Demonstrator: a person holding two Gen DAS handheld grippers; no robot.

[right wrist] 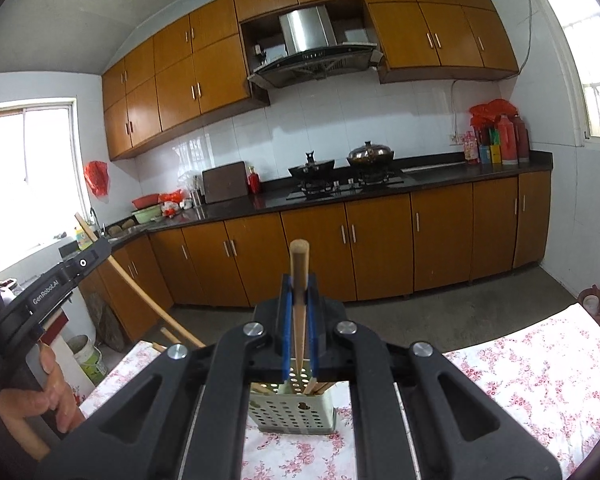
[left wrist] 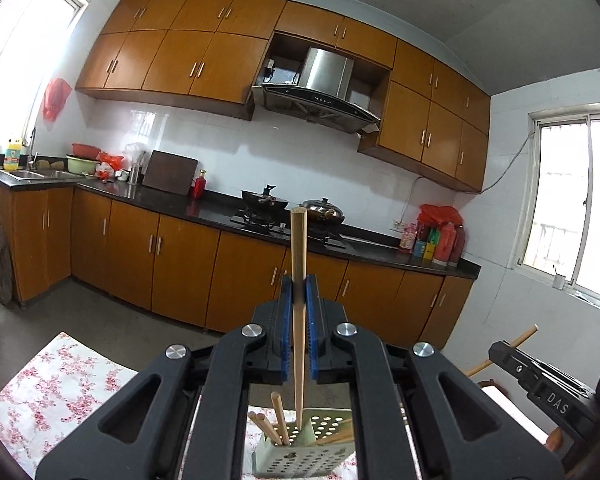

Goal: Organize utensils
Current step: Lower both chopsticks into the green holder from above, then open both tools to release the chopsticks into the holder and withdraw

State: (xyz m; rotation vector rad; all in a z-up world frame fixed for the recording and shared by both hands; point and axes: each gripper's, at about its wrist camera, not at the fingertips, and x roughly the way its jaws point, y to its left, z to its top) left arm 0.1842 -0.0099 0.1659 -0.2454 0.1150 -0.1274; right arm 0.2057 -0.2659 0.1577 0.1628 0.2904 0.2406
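My left gripper (left wrist: 299, 290) is shut on a wooden chopstick (left wrist: 299, 248) held upright, its lower tip down inside the pale green perforated utensil holder (left wrist: 300, 462), which holds several other chopsticks (left wrist: 278, 416). My right gripper (right wrist: 299, 286) is shut on another wooden chopstick (right wrist: 299, 268), also upright above the same holder (right wrist: 292, 412) on the floral tablecloth. The left gripper also shows in the right wrist view (right wrist: 82, 258), and the right gripper in the left wrist view (left wrist: 504, 350).
The floral tablecloth (right wrist: 520, 380) covers the table. Beyond it stand orange kitchen cabinets (left wrist: 180, 256), a dark countertop with a stove and pots (right wrist: 340, 184), a sink (left wrist: 40, 174) at the left, and bottles (right wrist: 500, 140) near the right window.
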